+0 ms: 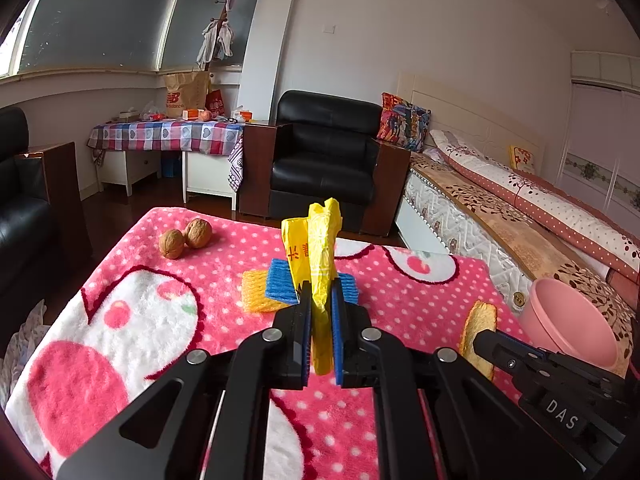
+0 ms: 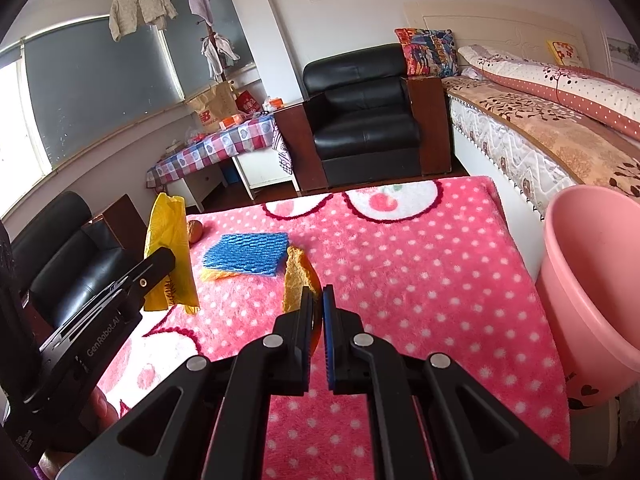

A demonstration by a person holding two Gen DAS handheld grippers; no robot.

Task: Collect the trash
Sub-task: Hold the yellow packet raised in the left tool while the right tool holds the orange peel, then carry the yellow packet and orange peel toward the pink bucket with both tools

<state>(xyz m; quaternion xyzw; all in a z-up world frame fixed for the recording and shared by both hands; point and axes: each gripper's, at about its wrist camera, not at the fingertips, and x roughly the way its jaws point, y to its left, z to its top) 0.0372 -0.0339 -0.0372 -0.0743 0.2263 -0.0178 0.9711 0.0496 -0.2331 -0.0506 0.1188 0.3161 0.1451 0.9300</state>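
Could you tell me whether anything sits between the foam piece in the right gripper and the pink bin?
Nothing visible does. The right gripper holds the orange foam net, and only bare pink blanket lies between it and the pink bin.

fluffy pink blanket (image 2: 420, 264); crinkly yellow plastic bag (image 1: 322, 256); glossy pink plastic bin (image 2: 592, 288)

A pink blanket (image 1: 400, 300) dotted white, with white and red cartoon shapes, covers the tabletop. On it lie two walnuts (image 1: 185, 237) touching each other near the far left corner, and a blue foam net (image 2: 248, 253) overlapping an orange foam net (image 1: 254, 292) in the middle.
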